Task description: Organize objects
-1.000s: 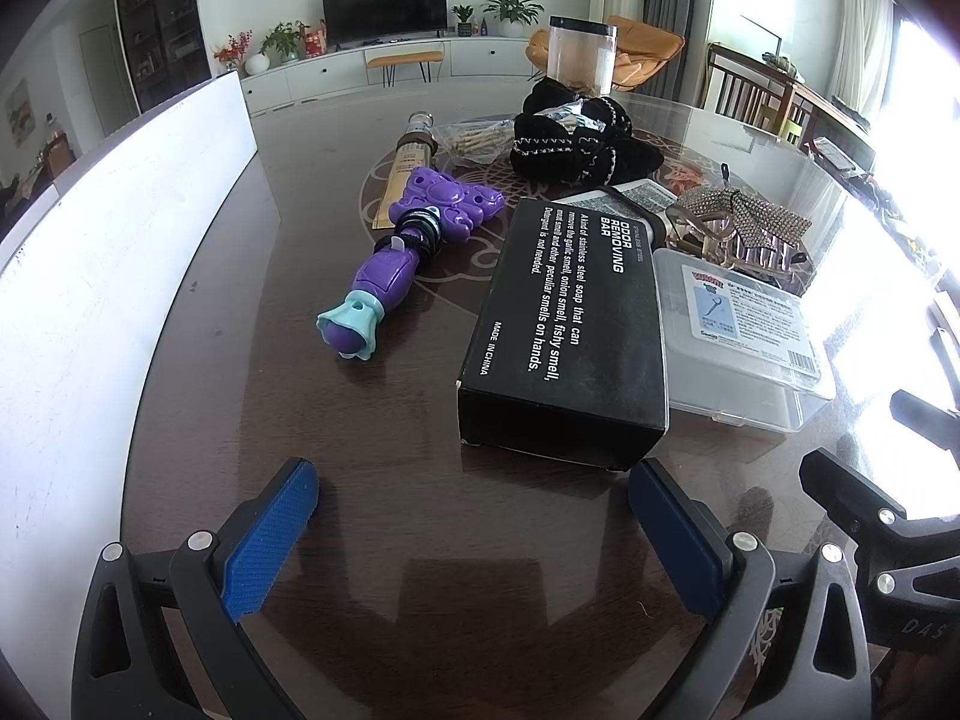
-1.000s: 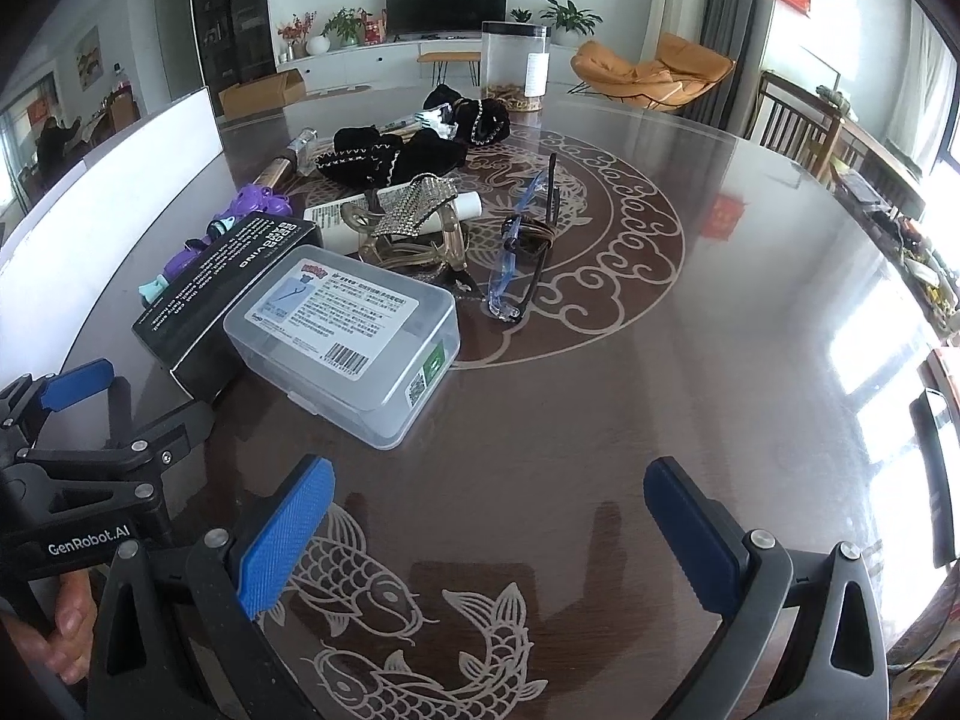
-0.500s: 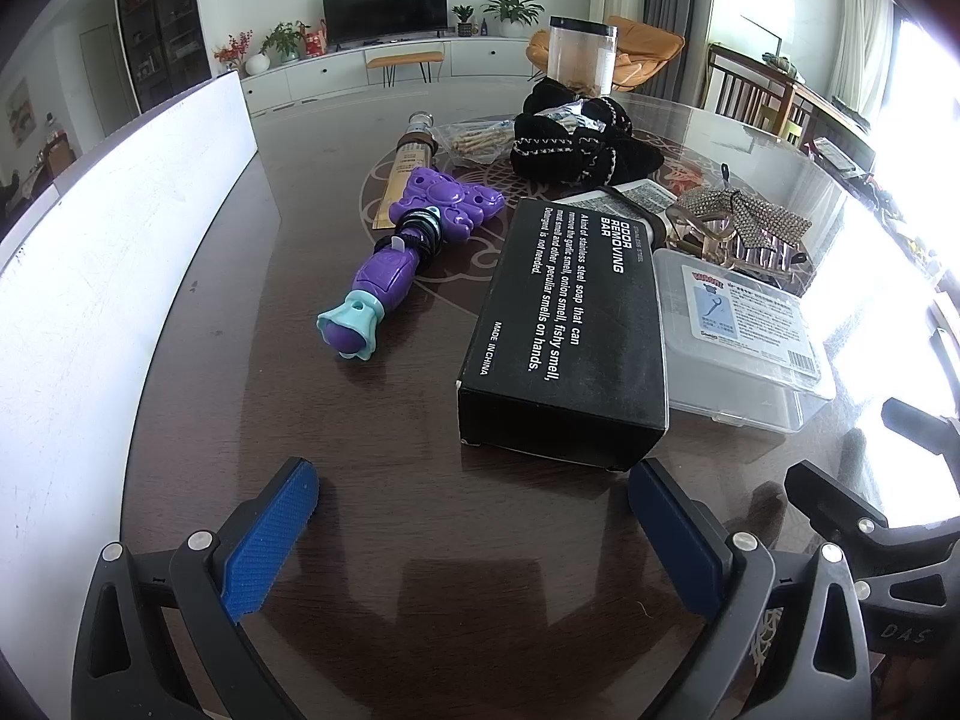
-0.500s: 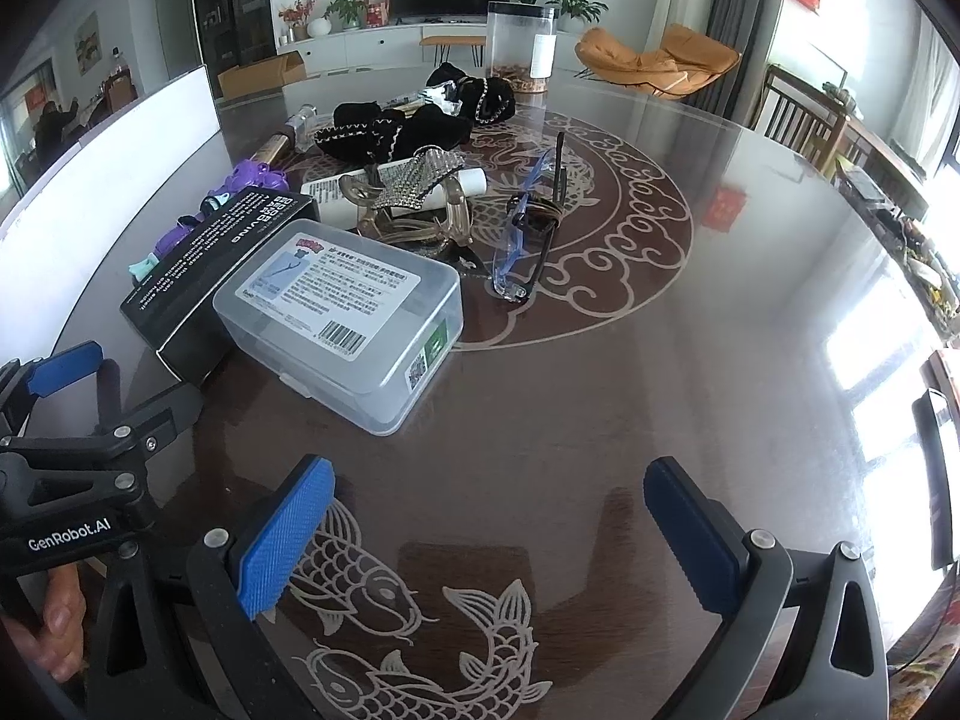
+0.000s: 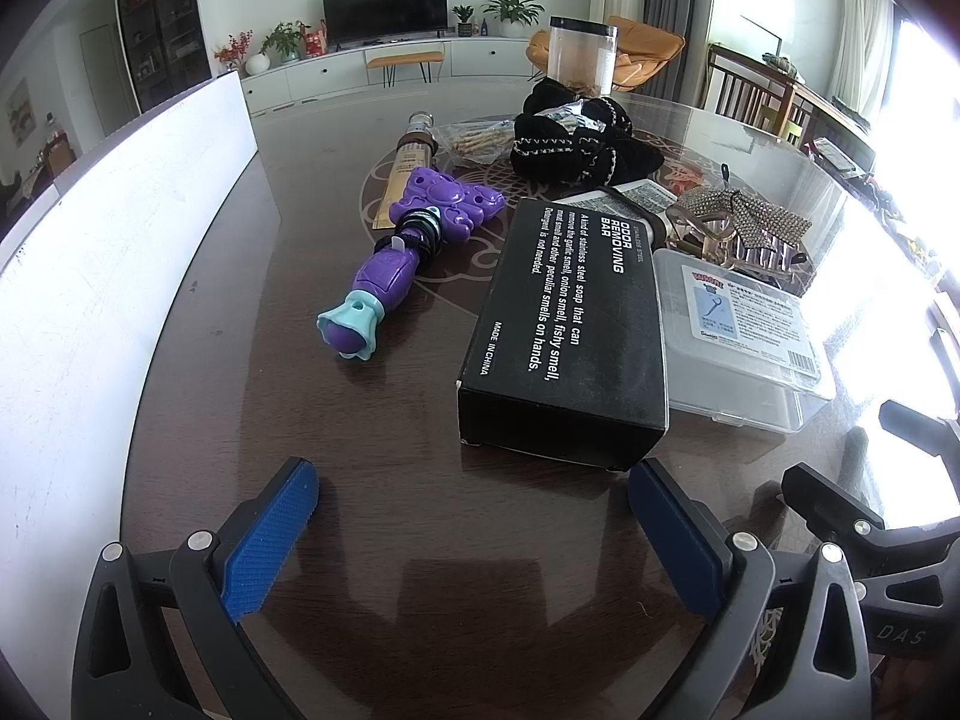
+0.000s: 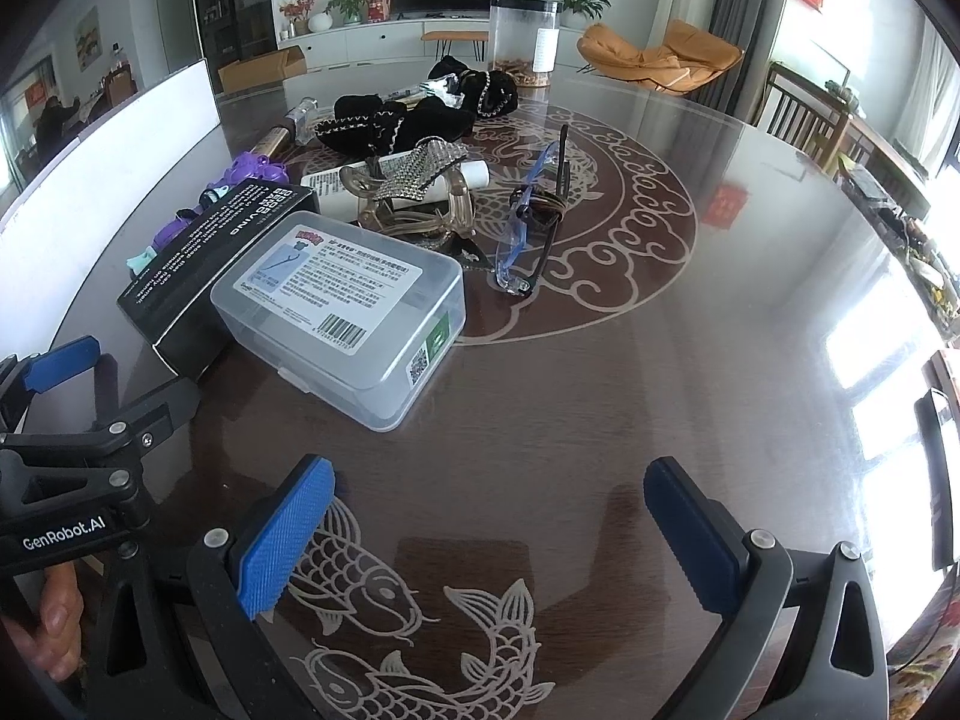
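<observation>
A: Left wrist view: left gripper (image 5: pixel 473 516) low over the dark worktop (image 5: pixel 198 396), jaws spread wide, nothing between them. Black box (image 5: pixel 570 330) straight ahead at 12 o'clock, lying flat, near corner just beside the right-hand pad. Clear plastic case (image 5: pixel 738 336) at 2 o'clock, pressed against the box's side.

B: And to the other side?

A: Purple toy wand (image 5: pixel 399 261) at 11 o'clock, apart from the box. Beyond, around 12 o'clock, a tube (image 5: pixel 405 174), a black fabric bundle (image 5: pixel 576 144) and a clear jar (image 5: pixel 582 57).

B: Right wrist view?

A: Right gripper (image 6: pixel 489 531) also released and empty, above the fish inlay. Clear plastic case (image 6: pixel 342 306) at 11 o'clock, glasses (image 6: pixel 531 222) at 12 o'clock, a beaded hair clip (image 6: pixel 420 180) behind the case.

B: Progress?

A: Seemingly at the start. Everything loose in one cluster mid-worktop, nothing gripped, nothing visibly sorted. No bin or tray in sight, so destination unclear. Likely first pick: box for the left, case for the right. All of the sorting left to do.
</observation>
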Tool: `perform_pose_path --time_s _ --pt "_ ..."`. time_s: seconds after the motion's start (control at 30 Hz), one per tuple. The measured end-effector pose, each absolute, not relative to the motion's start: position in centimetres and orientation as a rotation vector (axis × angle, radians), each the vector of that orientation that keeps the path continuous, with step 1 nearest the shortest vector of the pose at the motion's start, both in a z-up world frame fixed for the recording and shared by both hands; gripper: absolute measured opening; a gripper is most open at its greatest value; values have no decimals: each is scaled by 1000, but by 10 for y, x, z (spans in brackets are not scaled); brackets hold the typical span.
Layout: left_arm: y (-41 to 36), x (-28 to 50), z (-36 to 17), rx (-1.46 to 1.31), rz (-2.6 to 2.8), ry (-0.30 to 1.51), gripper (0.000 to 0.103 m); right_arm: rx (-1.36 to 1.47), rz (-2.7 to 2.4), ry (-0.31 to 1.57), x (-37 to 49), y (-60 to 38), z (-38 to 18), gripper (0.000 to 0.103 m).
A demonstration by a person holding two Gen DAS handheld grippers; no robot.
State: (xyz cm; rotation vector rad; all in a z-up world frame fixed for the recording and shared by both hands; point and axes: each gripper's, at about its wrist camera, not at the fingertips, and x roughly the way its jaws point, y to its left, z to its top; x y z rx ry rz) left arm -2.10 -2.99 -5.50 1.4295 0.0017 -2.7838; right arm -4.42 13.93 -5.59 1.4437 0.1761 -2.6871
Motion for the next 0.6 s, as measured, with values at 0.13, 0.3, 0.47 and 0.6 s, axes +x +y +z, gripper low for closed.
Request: perform_pose_path --time_s 0.13,0.3,0.47,0.6 --pt "-30 -21 -55 1429 -2784 2 103 1445 -2685 167 -44 140 -56 103" --pt "-30 -21 -55 1429 -2784 2 103 1449 -2680 153 -44 142 -56 103" --pt "-30 -22 -56 1429 -2784 2 103 1453 -2676 140 -44 143 -56 103" --pt "-30 -22 -56 1429 -2785 2 103 1455 -2674 135 -45 143 -56 103"
